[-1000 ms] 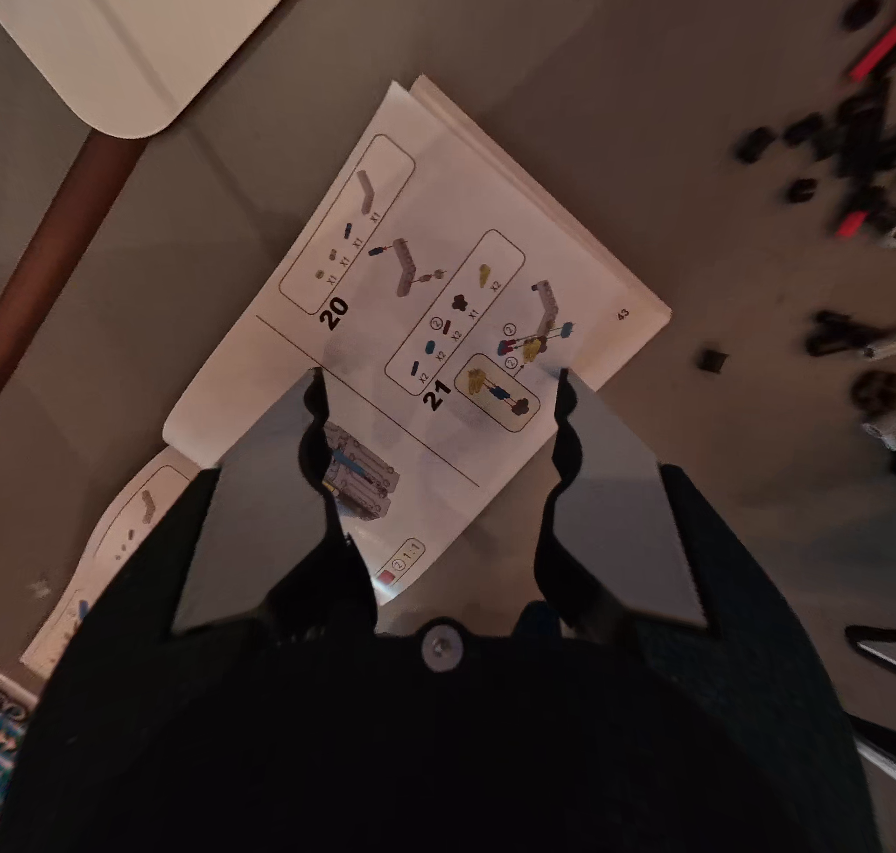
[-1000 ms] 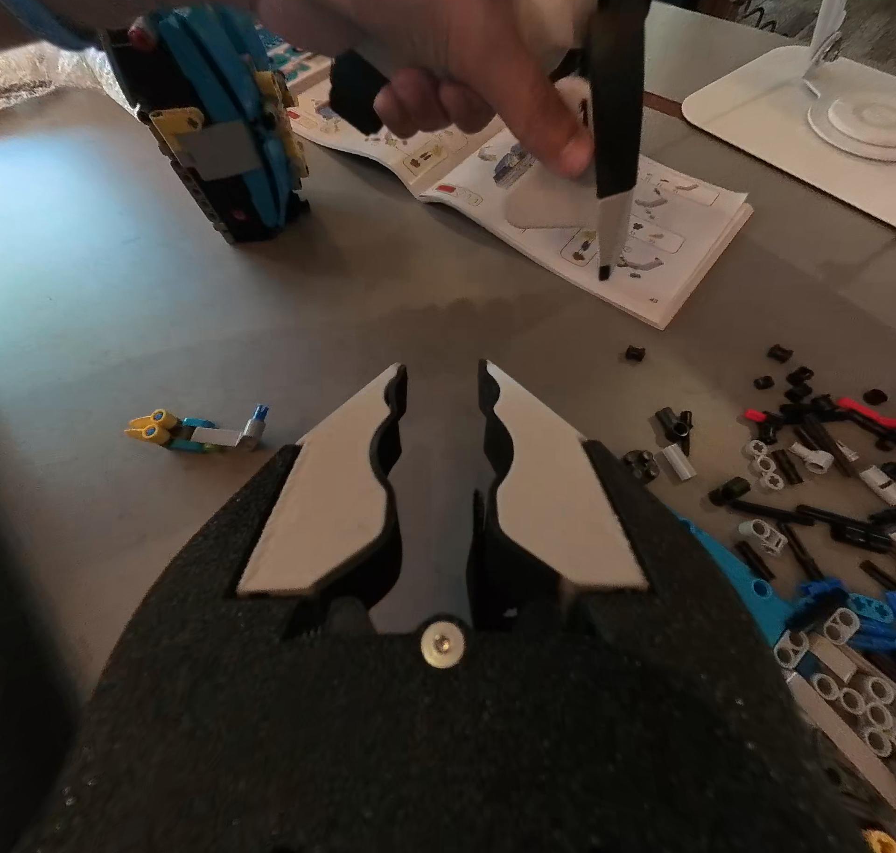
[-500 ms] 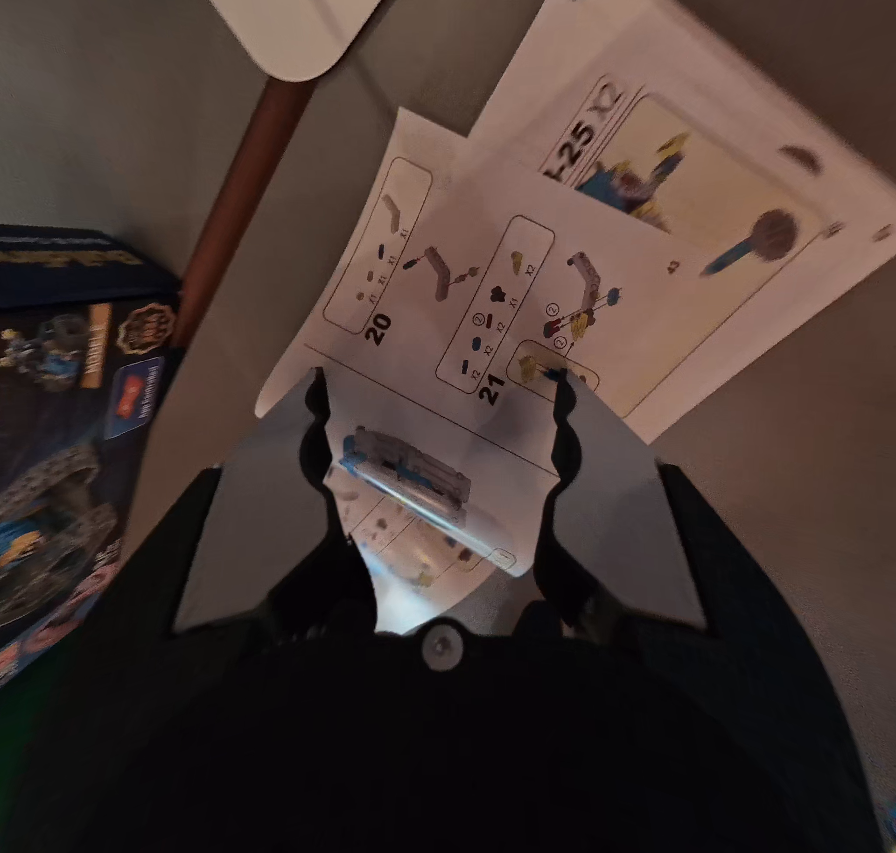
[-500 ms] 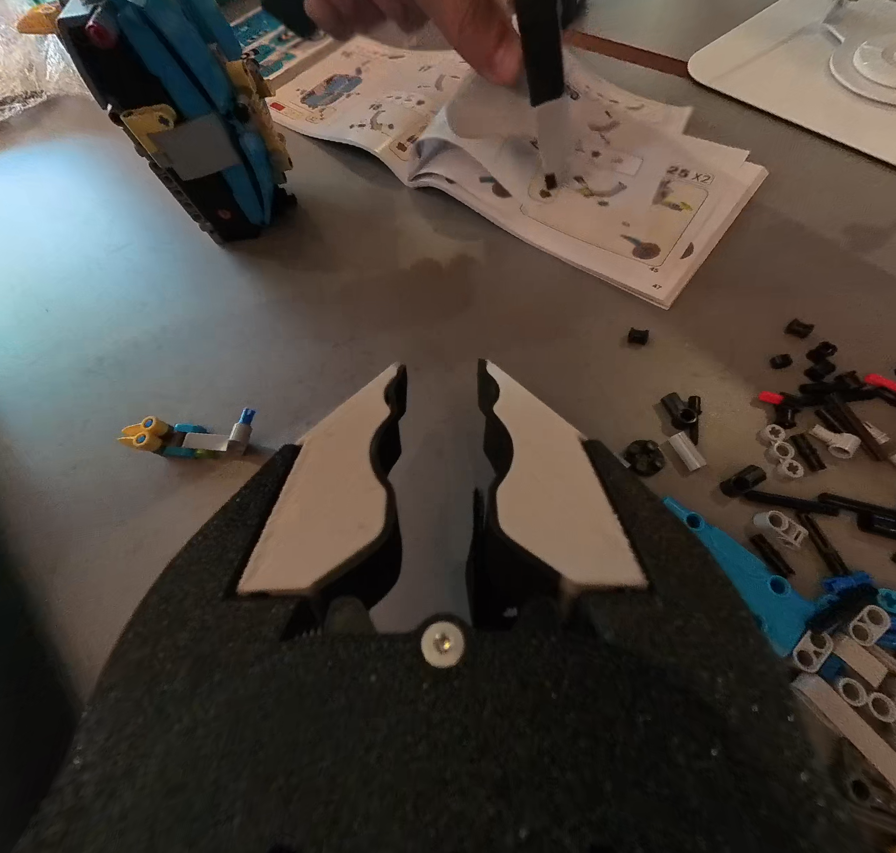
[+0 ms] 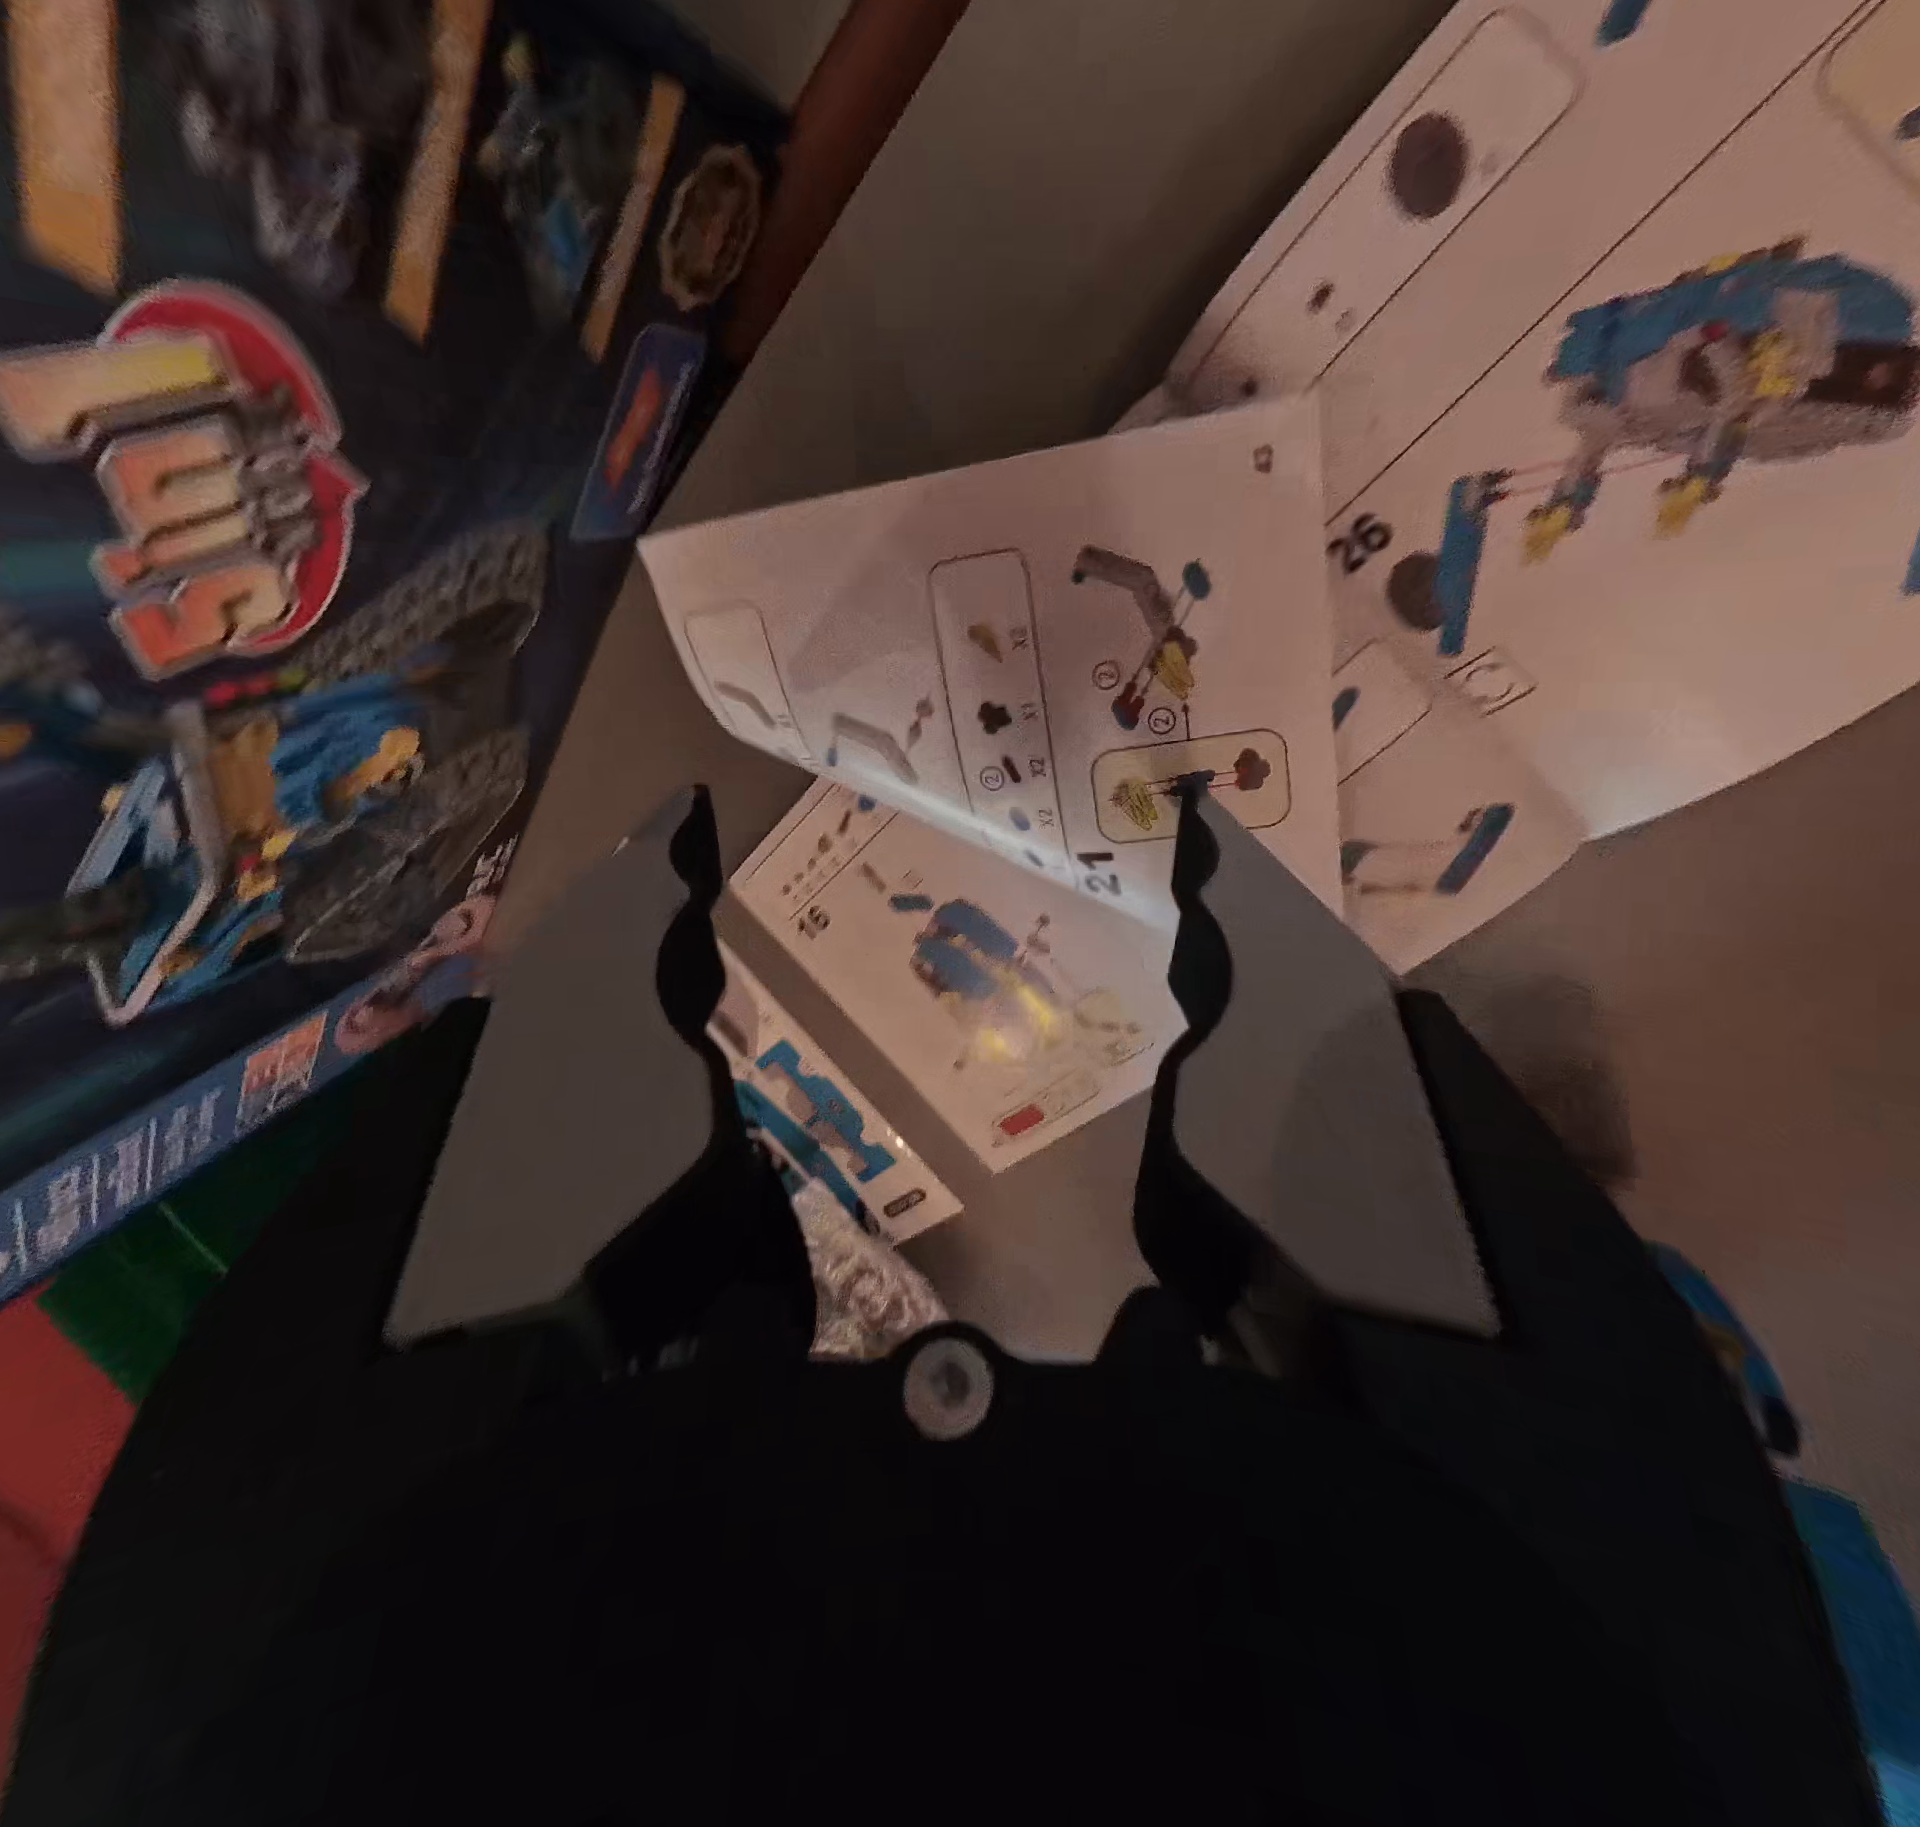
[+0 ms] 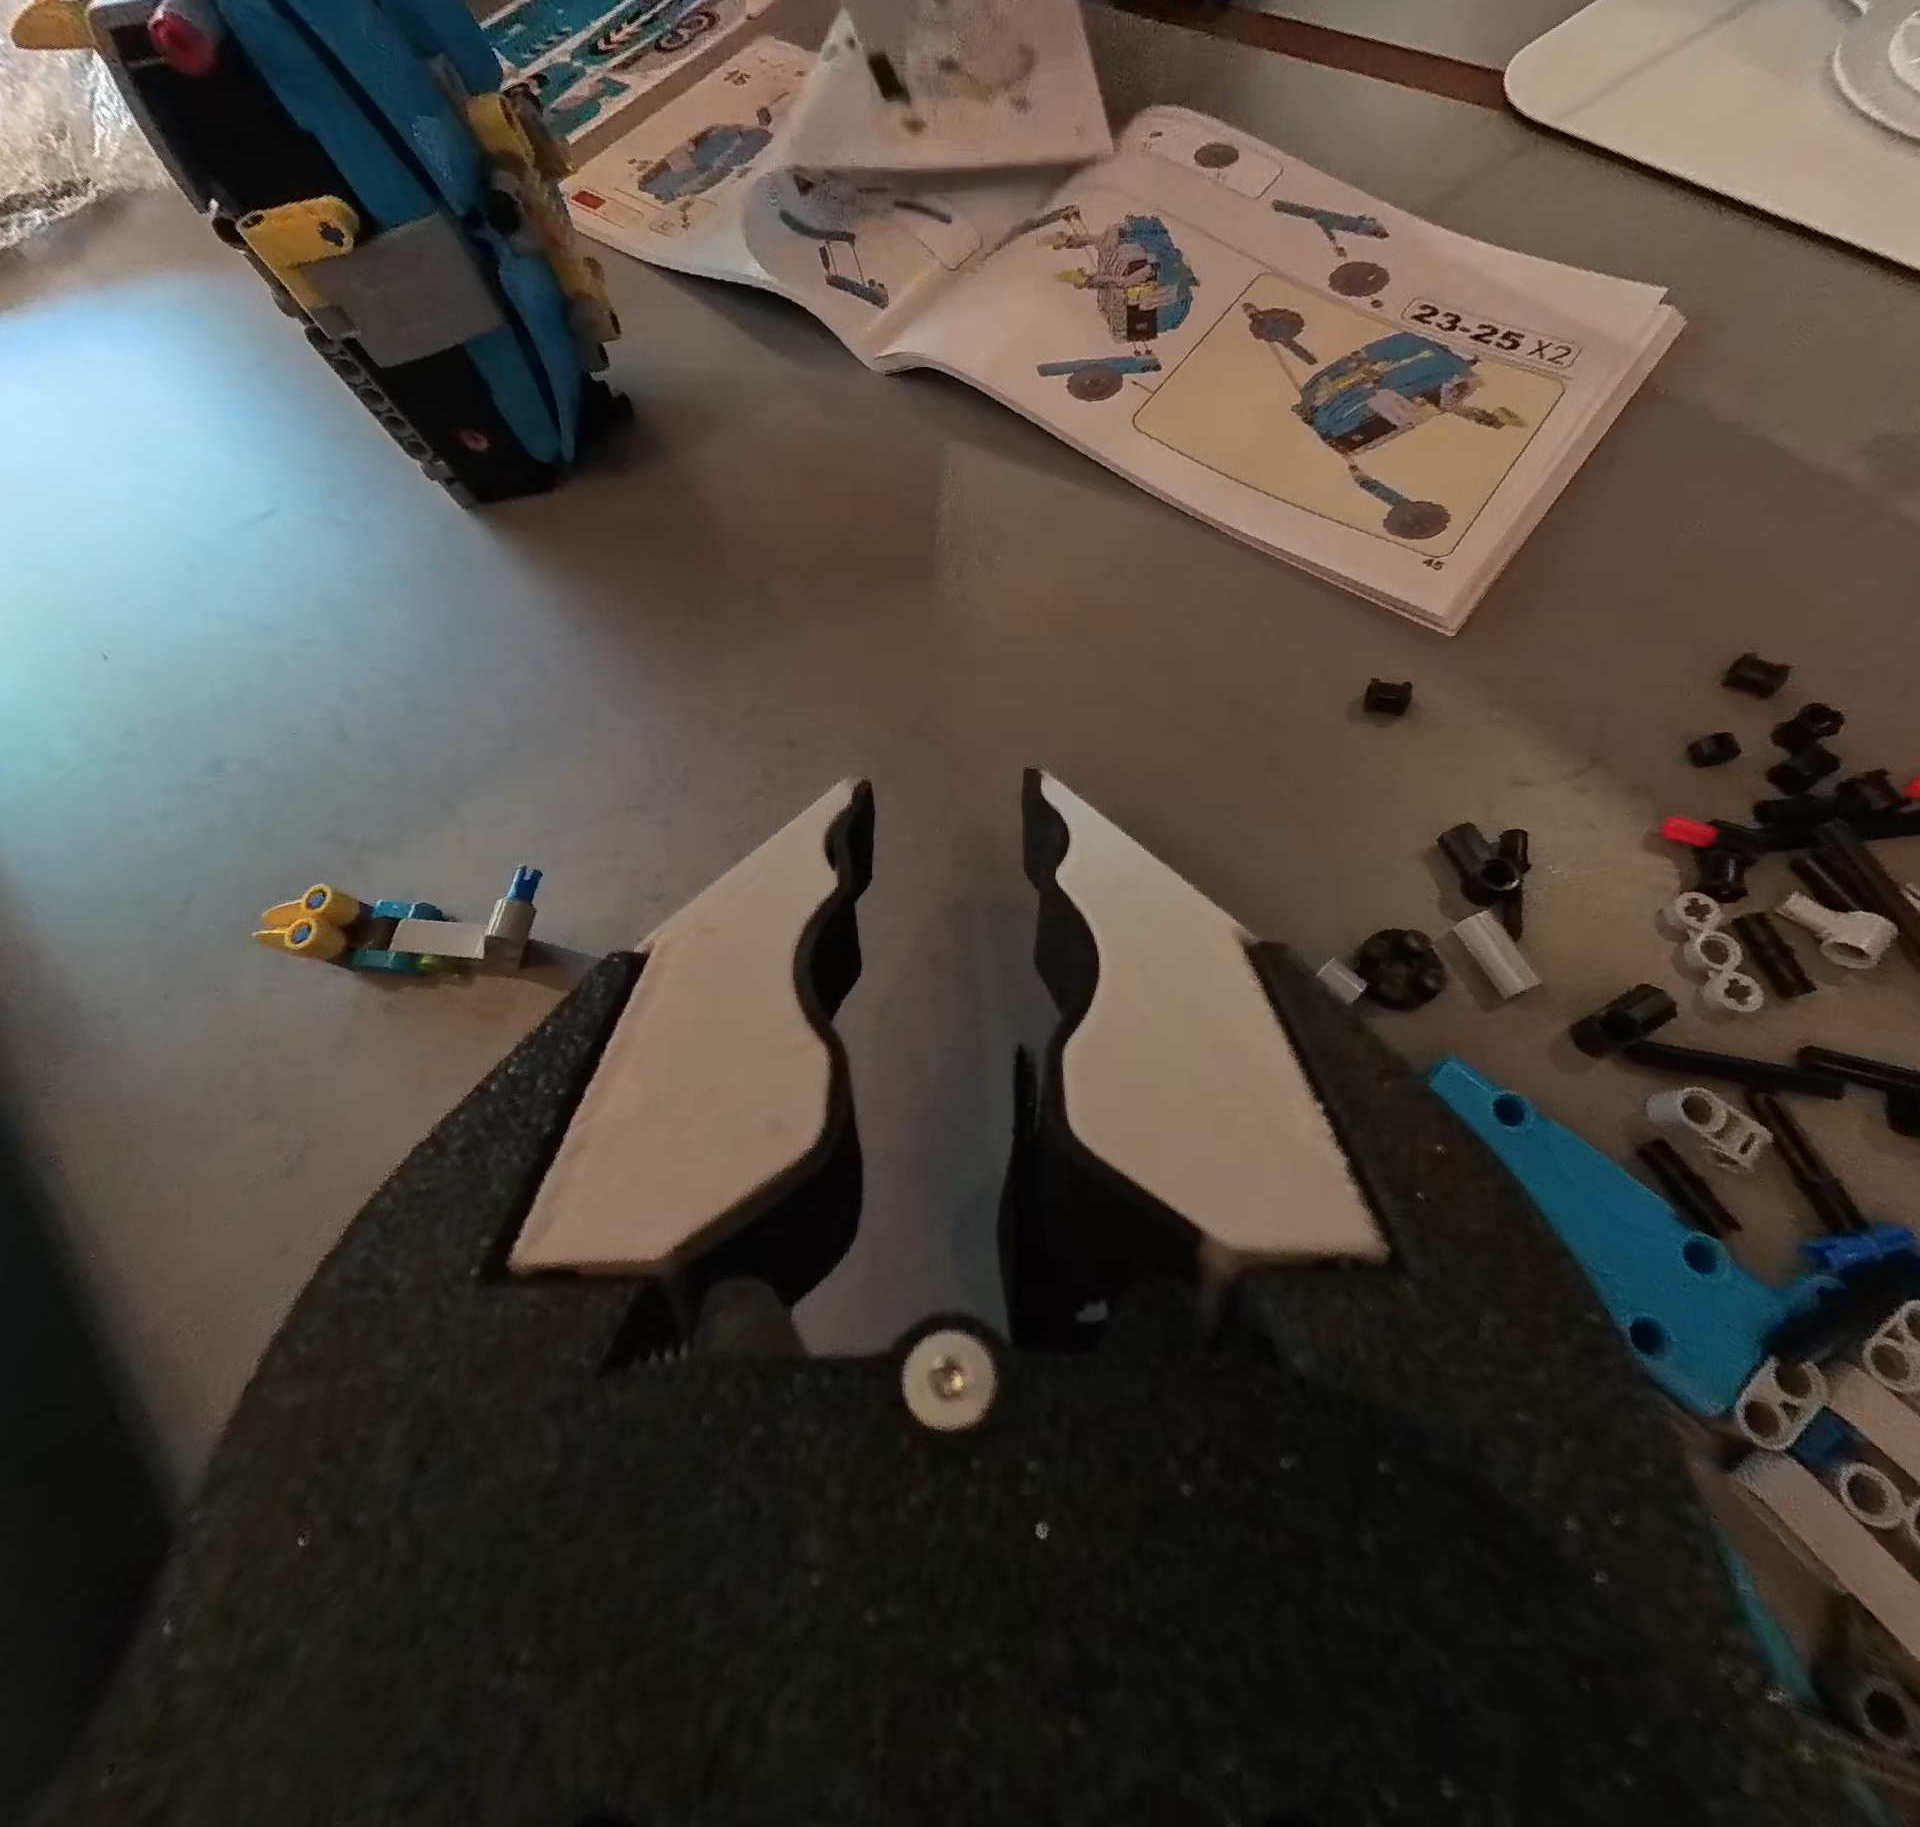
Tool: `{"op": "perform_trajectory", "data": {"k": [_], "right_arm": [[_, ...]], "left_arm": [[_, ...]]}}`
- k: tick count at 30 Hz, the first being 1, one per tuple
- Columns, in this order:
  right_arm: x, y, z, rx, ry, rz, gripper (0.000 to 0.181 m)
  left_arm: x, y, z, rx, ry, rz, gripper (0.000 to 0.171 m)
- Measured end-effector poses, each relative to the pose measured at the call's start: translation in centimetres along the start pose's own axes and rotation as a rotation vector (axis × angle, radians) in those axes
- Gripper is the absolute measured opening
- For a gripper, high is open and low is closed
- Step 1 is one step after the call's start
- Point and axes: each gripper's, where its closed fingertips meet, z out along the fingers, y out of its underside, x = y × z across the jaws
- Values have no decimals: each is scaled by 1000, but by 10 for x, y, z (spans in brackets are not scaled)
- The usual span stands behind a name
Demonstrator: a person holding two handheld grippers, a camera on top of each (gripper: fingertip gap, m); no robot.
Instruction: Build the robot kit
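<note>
Grey tabletop [image 6: 727, 582] under both tools: left [image 5: 945, 811] spread, right [image 6: 945, 785] slightly parted, empty.

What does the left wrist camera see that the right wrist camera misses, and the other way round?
Only the left wrist view shows the big face of the dark toy box standing beside the booklet.

Only the right wrist view shows the upright blue and black brick model, the small yellow and blue assembly, the scattered loose pieces and the white base plate.

Both show the open instruction booklet, with the left gripper lifting one page, and the grey table.
</note>
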Motion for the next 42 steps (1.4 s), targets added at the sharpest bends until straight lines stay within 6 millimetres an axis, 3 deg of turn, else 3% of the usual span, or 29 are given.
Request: {"op": "perform_trajectory", "data": {"k": [4, 6, 8, 10, 13, 16, 19, 20, 22, 26, 28, 36, 38, 42], "right_arm": [[0, 0, 0, -4, -8, 11, 28], [0, 0, 0, -5, -7, 11, 28], [0, 0, 1, -5, -10, 10, 28], [-1, 0, 1, -6, -11, 8, 28], [0, -5, -2, 22, 3, -6, 25], [1, -8, -4, 39, 5, -4, 24], [1, -6, -3, 29, -4, 2, 24], [0, -6, -2, 27, -5, 0, 24], [-1, -5, -2, 20, -5, -7, 24], [-1, -6, -3, 29, -6, -7, 24], [0, -6, -4, 33, -7, 0, 24], [-4, -2, -1, 8, -23, -1, 24], [-5, 0, 0, -1, -25, -10, 24], [-9, 3, 0, -19, -22, -36, 24]], "left_arm": [[-34, 29, -26, -21, -49, -42, 87], [-63, 36, -55, 10, -167, -58, 79], [-81, 32, -91, 107, -243, -84, 69], [-82, 17, -123, 226, -239, -87, 62], [-35, -8, -135, 326, -10, 12, 44], [-8, -20, -116, 292, 67, 56, 40], [55, -30, -84, 260, 365, 134, 39], [70, -28, -73, 227, 448, 150, 32], [78, -23, -47, 159, 511, 155, 24], [77, -19, -19, 150, 655, 107, 24], [74, -5, -5, 100, 686, 100, 27], [37, 51, 21, 145, 484, 274, 44], [24, 66, 31, 122, 445, 257, 47], [2, 83, 34, 156, 419, 197, 48]]}}
